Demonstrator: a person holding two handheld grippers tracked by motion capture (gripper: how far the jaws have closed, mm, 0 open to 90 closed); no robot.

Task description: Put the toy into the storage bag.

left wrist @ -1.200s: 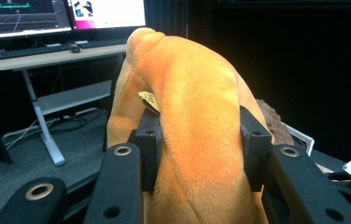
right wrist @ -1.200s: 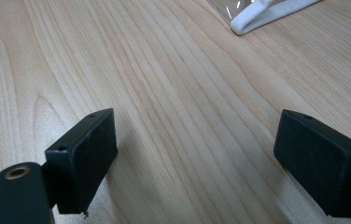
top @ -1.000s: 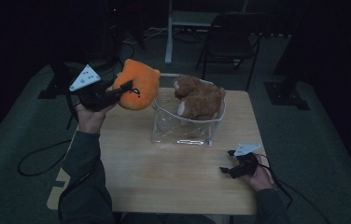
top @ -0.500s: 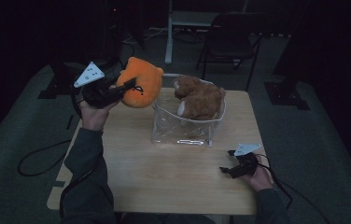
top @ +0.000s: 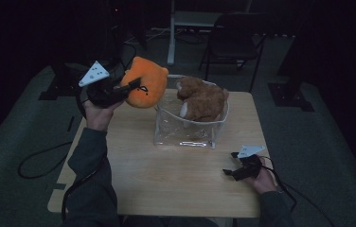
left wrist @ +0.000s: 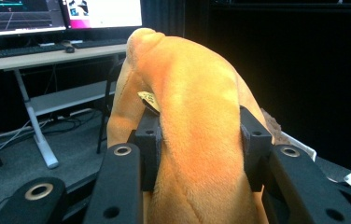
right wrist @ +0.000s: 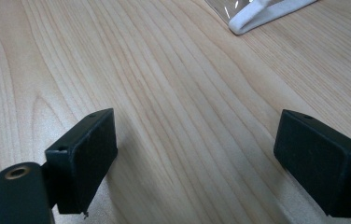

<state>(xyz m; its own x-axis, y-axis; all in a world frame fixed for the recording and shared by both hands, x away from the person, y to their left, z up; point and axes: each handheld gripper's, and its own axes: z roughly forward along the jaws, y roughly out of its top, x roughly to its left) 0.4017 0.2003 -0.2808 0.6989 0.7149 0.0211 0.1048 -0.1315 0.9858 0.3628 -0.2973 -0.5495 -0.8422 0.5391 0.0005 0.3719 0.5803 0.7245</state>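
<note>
An orange plush toy (top: 146,87) hangs in the air above the table's far left corner, just left of a clear plastic bin (top: 189,128). My left gripper (top: 128,90) is shut on it. In the left gripper view both black pads press into the orange plush toy (left wrist: 197,140). A brown plush toy (top: 202,100) lies in the bin, rising above its rim. My right gripper (top: 228,167) rests low over the table's near right part, open. In the right gripper view the right gripper (right wrist: 197,161) holds only bare wood between its jaws.
The wooden table (top: 166,184) has open surface in front of the bin. A dark chair (top: 235,42) and a white desk leg (top: 171,33) stand behind the table. Cables trail on the floor at the left. The bin's white corner (right wrist: 257,16) lies ahead of my right gripper.
My left gripper has carried the orange plush slightly up and to the right, closer to the bin. The right gripper has stayed put.
</note>
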